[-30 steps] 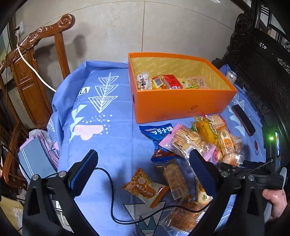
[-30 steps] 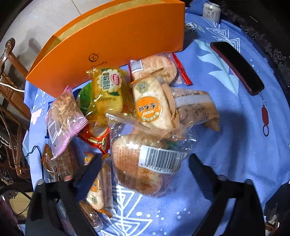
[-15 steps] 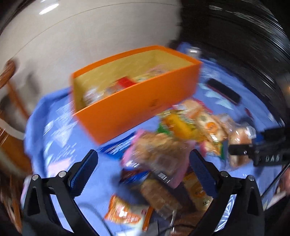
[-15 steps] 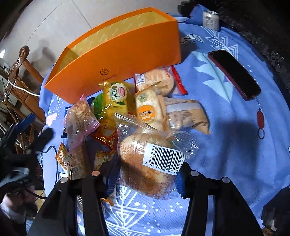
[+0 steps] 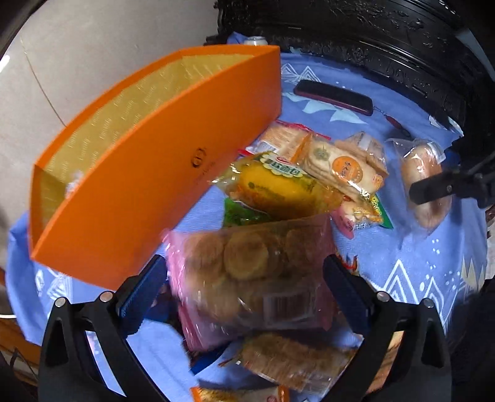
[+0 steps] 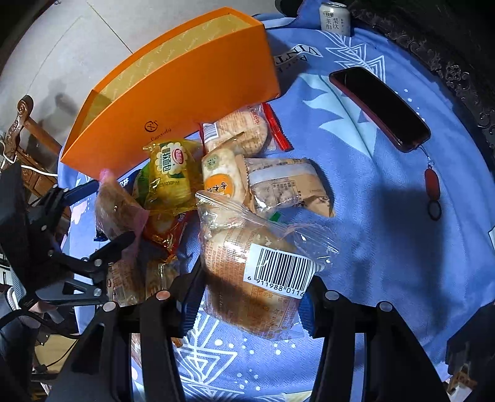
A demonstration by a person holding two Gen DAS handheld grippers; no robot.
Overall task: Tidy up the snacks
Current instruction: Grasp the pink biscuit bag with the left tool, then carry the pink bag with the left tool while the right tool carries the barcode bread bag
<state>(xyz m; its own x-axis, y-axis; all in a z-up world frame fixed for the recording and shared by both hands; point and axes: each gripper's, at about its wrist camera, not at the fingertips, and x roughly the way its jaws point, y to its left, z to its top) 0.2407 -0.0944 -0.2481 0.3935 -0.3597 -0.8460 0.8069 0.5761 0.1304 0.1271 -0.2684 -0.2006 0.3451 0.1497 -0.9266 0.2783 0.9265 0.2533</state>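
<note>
My left gripper [image 5: 244, 290] is open and straddles a pink-edged packet of round biscuits [image 5: 256, 272] on top of the snack pile. The right wrist view shows that packet [image 6: 117, 210] between the left fingers [image 6: 114, 244] too. My right gripper [image 6: 250, 306] is shut on a clear-wrapped bread packet with a barcode [image 6: 256, 278], pads pressing both sides. The left wrist view has this bread [image 5: 420, 173] at the far right. The orange box [image 5: 154, 185] [image 6: 185, 92] stands open just behind the pile; little of its inside shows.
A yellow bread packet [image 6: 170, 173], an orange-labelled cracker packet [image 6: 219, 179] and other snacks lie piled by the box on the blue cloth [image 6: 386, 232]. A dark phone [image 6: 380, 108] and a drinks can [image 6: 334, 15] sit toward the dark carved furniture. A wooden chair [image 6: 18, 123] stands left.
My left gripper rolled and swung down over the pile, ending around the pink biscuit packet. My right gripper's jaws closed onto the bread packet and shifted a little with it.
</note>
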